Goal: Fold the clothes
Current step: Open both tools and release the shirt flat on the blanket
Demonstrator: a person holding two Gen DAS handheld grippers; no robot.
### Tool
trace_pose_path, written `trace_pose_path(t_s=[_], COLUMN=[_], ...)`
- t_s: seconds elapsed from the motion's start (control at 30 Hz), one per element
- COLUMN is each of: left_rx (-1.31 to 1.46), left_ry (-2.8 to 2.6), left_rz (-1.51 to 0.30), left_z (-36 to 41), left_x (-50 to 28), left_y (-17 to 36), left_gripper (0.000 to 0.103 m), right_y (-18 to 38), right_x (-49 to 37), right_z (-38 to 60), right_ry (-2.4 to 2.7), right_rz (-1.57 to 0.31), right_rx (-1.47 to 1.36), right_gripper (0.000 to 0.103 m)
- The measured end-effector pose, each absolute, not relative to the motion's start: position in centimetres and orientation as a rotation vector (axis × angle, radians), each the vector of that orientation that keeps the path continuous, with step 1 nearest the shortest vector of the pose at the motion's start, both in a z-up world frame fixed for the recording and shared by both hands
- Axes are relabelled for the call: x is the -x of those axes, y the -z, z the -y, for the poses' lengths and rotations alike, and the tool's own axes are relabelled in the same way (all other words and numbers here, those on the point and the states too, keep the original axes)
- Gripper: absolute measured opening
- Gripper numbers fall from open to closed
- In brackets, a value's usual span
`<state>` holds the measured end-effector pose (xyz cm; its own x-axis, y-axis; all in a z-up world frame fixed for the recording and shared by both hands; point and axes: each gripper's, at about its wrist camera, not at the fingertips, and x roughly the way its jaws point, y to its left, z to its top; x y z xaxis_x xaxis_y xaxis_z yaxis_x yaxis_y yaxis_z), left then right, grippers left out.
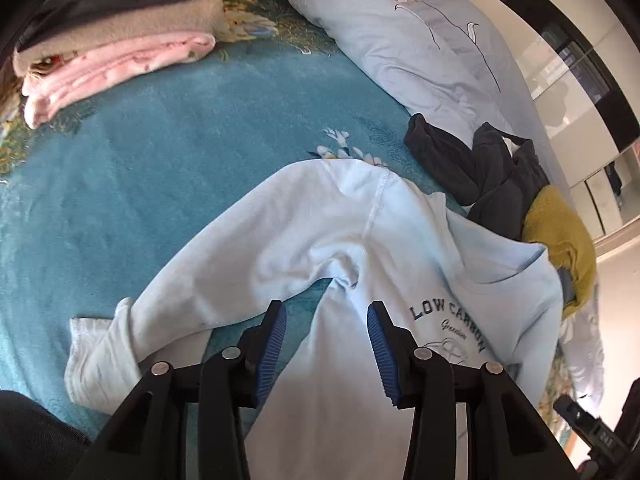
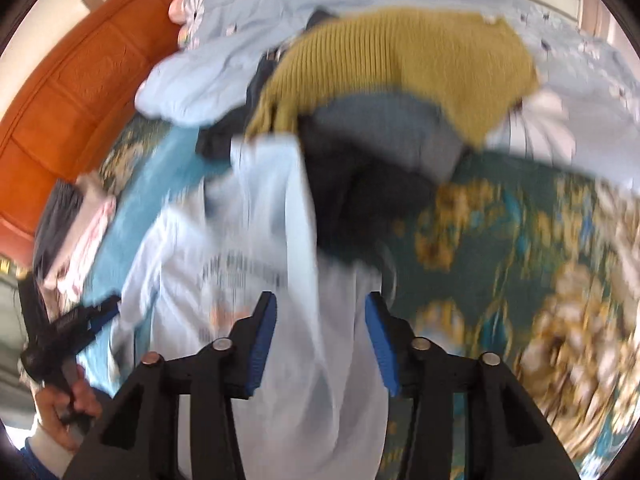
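Blue-padded fingers (image 1: 280,332) of the left gripper (image 1: 327,344) stand wide over the pale blue sweatshirt (image 1: 348,240), spread on the bed (image 1: 160,152). Right gripper (image 2: 320,332) fingers are wide too, its view blurred. A folded stack (image 1: 112,40) lies toward the headboard; dark clothes (image 1: 480,168) and a mustard sweater (image 2: 400,68) lie against the quilt (image 1: 420,40).
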<state>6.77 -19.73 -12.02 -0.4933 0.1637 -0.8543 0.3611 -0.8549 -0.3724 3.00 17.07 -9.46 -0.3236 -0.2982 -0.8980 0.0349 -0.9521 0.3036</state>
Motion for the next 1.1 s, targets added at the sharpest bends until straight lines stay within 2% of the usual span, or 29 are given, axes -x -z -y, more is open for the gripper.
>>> trace_pose_path(t_s=[0.17,0.3,0.37,0.5,0.57,0.67,0.8,1.0,1.1], left_rx=[-1.523,-1.494,-1.480,-1.456,-1.451,-1.449,-1.460,-1.481,-1.485], left_ry=[2.519,2.511,2.491,2.444,2.438,2.434,2.437,2.406,2.385], left_rz=[-0.827,-0.927,-0.988,-1.050,-1.053,-1.051,-1.038,-1.049,-1.071], left_z=[19.4,20.2,20.9,21.9,22.0,22.0,21.7,21.8,22.1], left_x=[-8.4,-9.1,-9.4,-10.1,-10.2,-10.3,-10.1,-9.9,-9.8], left_y=[11.8,11.5,11.6,11.6,11.6,11.6,11.6,12.2,12.5], left_gripper=[0.048,0.052,0.052,0.052,0.052,0.052,0.052,0.052,0.052], right_y=[14.9,17.4,18.2,19.1,18.7,16.1,11.5,7.3,6.2], right_x=[-8.7,-10.3,-10.6,-10.7,-11.0,-10.5,-8.6,-4.4,-2.1], right_z=[-16.4,-17.6,-18.3,-19.1,-19.4,-20.0,-23.5,-30.1,-33.8], right_ry=[2.275,2.265,2.244,2.203,2.188,2.242,2.464,2.779,2.851], right_rz=[0.412,0.742,0.871,1.060,1.114,1.055,0.830,0.523,0.481], right_rx=[-1.843,-1.855,-1.859,-1.897,-1.878,-1.772,-1.681,-1.713,-1.710], right_gripper=[0.048,0.047,0.039,0.003,0.002,0.001,0.001,0.001,0.001])
